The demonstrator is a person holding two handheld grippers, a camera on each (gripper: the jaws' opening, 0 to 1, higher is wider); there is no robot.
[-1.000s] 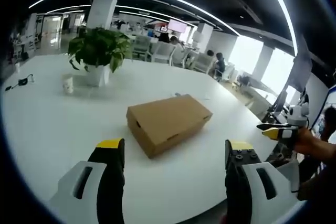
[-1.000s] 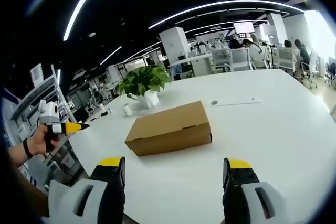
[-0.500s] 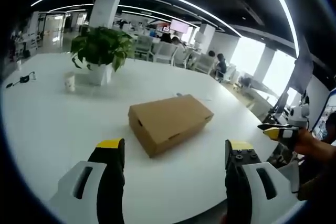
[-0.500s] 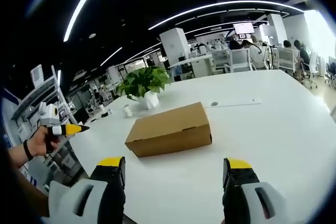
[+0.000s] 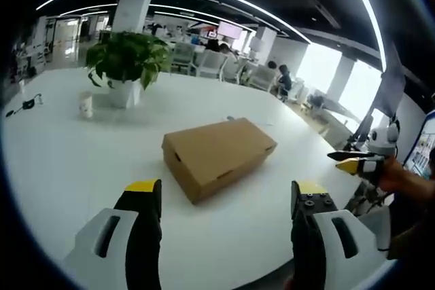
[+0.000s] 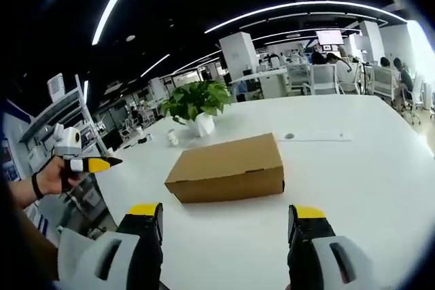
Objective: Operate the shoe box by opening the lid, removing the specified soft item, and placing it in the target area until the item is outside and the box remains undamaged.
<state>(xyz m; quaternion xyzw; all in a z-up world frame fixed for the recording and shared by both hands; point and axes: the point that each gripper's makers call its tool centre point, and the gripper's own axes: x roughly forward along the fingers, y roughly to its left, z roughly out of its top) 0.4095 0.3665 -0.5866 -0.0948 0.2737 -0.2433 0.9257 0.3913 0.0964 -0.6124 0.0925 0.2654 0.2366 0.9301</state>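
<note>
A plain brown cardboard shoe box (image 5: 217, 156) lies flat with its lid shut near the middle of the broad white bench (image 5: 61, 147), well ahead of both grippers and touched by neither. In the left gripper view its long axis runs from near left to far right, one short end turned toward the camera; in the right gripper view (image 6: 228, 167) it lies nearly crosswise, a long side facing. Whatever is inside is hidden by the closed lid. The left gripper (image 5: 226, 198) hangs over the bench edge with its yellow-tipped black jaws spread wide, nothing between them; the right gripper (image 6: 224, 219) is likewise spread and empty. Each gripper shows small at the edge of the other's view, in a hand, its jaws hard to make out there. Beyond the box stands a leafy green plant in a white pot (image 5: 126, 66), a small white cup (image 5: 85, 105) beside it. Compared with a second ago the box sits much the same; the right gripper view has drawn slightly closer.
</note>
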